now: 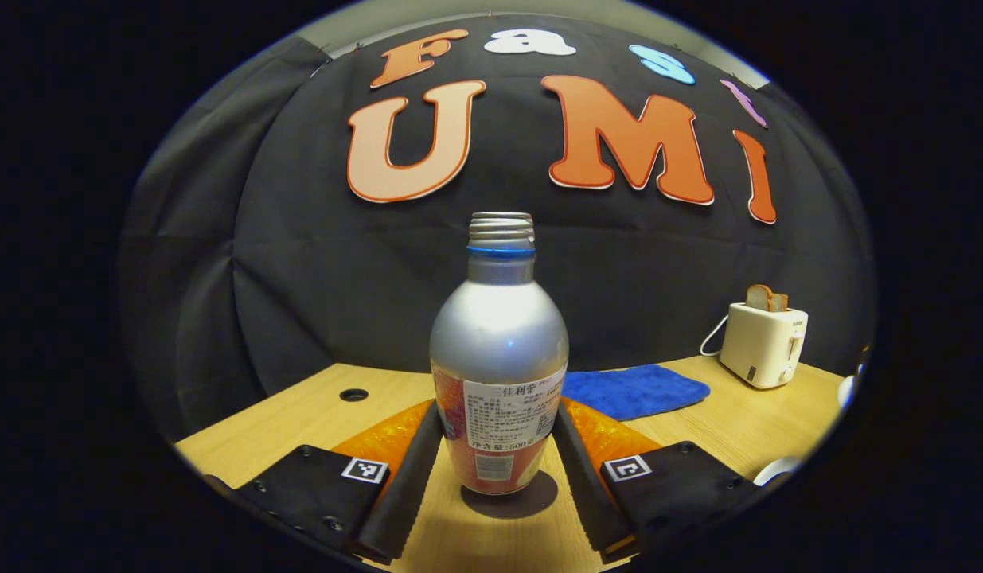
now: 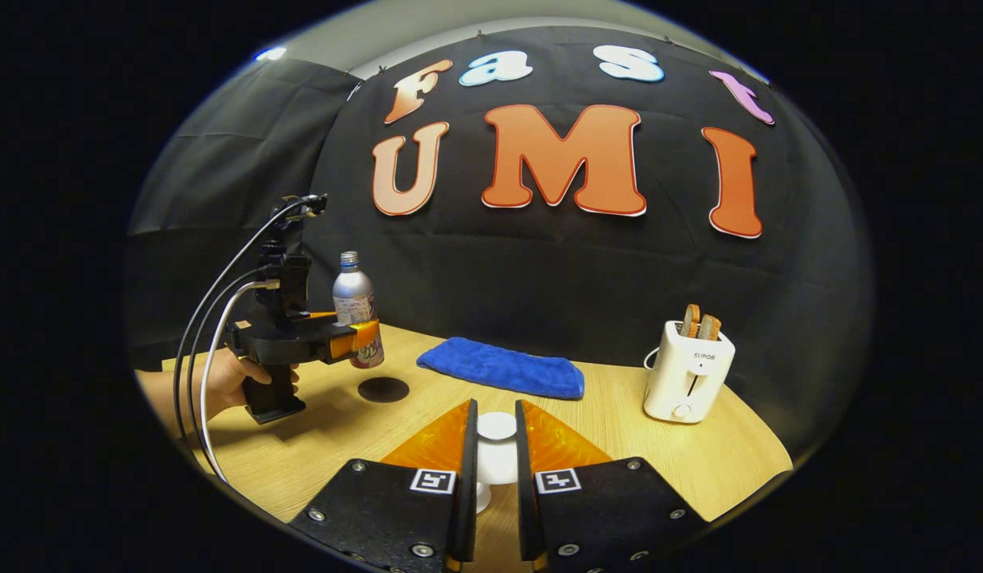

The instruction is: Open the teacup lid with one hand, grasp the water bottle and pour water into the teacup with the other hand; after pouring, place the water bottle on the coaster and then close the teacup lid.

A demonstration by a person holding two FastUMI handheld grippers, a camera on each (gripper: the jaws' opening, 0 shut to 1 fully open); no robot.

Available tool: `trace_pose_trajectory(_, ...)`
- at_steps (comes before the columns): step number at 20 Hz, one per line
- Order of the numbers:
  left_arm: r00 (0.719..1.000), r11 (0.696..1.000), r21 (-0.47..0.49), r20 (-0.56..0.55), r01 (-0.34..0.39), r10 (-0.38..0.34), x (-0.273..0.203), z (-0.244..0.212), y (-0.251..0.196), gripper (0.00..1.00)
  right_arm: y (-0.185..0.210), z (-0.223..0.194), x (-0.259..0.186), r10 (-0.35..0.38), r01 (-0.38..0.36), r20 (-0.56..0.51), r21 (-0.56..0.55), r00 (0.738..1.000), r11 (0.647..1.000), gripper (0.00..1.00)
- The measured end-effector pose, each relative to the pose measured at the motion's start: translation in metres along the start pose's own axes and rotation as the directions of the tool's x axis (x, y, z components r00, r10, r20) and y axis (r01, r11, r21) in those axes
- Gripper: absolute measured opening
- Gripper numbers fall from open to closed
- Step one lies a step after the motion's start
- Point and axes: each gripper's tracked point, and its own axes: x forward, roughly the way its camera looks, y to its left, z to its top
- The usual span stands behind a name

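Table [image 2: 618,446]: bare wood between the blue cloth [image 2: 501,368] and the near edge; toaster [image 2: 687,371] stands toward the right edge. Left gripper [image 1: 497,446] narrowed around the water bottle [image 1: 499,358], both fingers against its lower body; bottle uncapped, lifted above the dark coaster [image 2: 383,389]. Right gripper [image 2: 496,461] closed on the white teacup lid [image 2: 497,426]; cup contents hidden.

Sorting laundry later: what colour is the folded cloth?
Blue cloth, clearest in the right gripper view.

Recording booth: black cloth wall [image 2: 539,263] behind a wooden table [image 2: 618,446] with toaster [image 2: 686,374].
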Motion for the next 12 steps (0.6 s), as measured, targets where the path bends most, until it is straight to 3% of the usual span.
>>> trace_pose_trajectory(7,0.992,0.998,-0.054,-0.118,0.027,-0.033,0.016,-0.037,-0.013,0.87,0.000,-0.010,0.007,0.002,-0.001,-0.032,0.017,0.999,1.000,0.22)
trace_pose_trajectory(8,0.991,0.999,-0.049,-0.129,0.024,-0.031,0.016,-0.040,-0.013,0.80,0.000,-0.011,0.009,0.000,0.000,-0.037,0.013,0.999,1.000,0.22)
trace_pose_trajectory(10,0.987,0.999,-0.043,-0.157,0.025,-0.031,0.021,-0.050,-0.015,0.84,0.002,-0.015,0.010,0.009,-0.009,-0.045,0.012,0.999,1.000,0.22)
trace_pose_trajectory(12,0.984,0.999,-0.034,-0.176,0.019,-0.024,0.021,-0.057,-0.014,0.82,0.007,-0.019,0.013,0.022,-0.021,-0.054,0.018,0.998,1.000,0.22)
